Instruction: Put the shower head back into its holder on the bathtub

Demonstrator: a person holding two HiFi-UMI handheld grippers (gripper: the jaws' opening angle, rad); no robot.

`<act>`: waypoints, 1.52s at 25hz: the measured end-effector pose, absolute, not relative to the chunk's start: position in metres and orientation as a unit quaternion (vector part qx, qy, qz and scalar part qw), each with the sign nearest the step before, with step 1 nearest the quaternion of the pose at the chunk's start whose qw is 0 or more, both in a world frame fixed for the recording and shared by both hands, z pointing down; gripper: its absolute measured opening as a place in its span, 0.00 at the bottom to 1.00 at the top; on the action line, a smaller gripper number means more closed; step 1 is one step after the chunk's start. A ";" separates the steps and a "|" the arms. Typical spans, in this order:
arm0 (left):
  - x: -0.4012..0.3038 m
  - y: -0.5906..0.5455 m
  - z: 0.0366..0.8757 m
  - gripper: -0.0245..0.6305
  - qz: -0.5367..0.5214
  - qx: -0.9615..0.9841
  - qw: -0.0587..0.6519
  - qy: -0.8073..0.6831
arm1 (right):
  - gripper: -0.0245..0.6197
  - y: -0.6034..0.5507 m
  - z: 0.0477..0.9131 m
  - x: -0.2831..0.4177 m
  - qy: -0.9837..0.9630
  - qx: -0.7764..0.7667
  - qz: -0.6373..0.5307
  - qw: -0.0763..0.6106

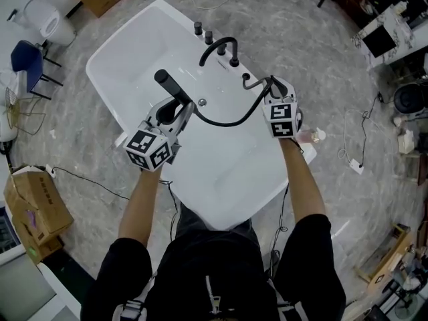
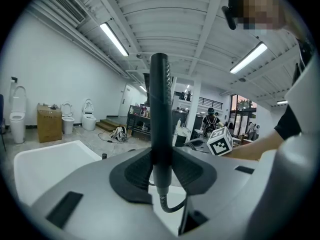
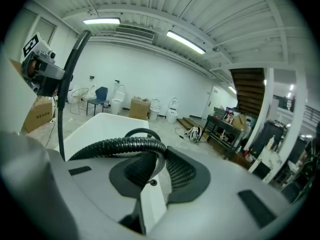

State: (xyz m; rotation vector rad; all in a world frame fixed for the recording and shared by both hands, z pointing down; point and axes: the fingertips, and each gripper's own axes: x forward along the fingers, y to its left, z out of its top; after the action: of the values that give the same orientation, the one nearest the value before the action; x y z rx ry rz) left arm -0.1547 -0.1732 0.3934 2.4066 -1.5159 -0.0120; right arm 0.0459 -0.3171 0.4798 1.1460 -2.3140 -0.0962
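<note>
**Shower head held over tub, not docked yet**

The shower head (image 1: pixel 172 87) is being held above the bathtub (image 1: pixel 127 59). Its handle is being clamped upright btwn the jaws of the L tool (image 1: pixel 179 112), w/ the pads pressing on both sides. The hose (image 1: pixel 224 121) is being pinched by the R tool (image 1: pixel 271 89), jaws closed on it close to the rim fittings (image 1: pixel 221 45). Btwn the two tools the hose is hanging in a slack loop over the basin. The holder is prob. among those fittings, but which one can't be told from here.

Risks, as judged:
- The slack loop is being carried near the spout and knobs, so it could be snagged as the head is being brought across.
- The handle looks smooth and round. If the hose is being tugged by the R tool, the head could be twisted in the L pads and pulled off line.
- If the head is being misaligned at the holder, it may be knocked against the rim.
- If the head is being let go before it's seated, it could be dropped into the tub.
</note>
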 end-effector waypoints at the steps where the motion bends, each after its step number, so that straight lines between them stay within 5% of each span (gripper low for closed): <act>1: -0.156 -0.175 0.395 0.24 -0.006 0.837 0.148 -0.527 | 0.15 -0.321 0.481 0.046 -0.860 0.428 -0.037 0.275; 12: -0.160 -0.194 0.402 0.24 -0.027 0.837 0.147 -0.526 | 0.15 -0.350 0.454 0.048 -0.847 0.460 -0.084 0.252; 38: -0.187 -0.208 0.453 0.24 -0.025 0.832 0.147 -0.535 | 0.15 -0.372 0.589 0.020 -0.842 0.440 -0.022 0.313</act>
State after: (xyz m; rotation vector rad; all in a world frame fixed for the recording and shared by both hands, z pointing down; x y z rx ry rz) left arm -0.1865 -0.2080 0.4529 2.3929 -1.5385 -0.0714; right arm 0.0197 -0.3723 0.5895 1.1596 -2.2195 -0.0574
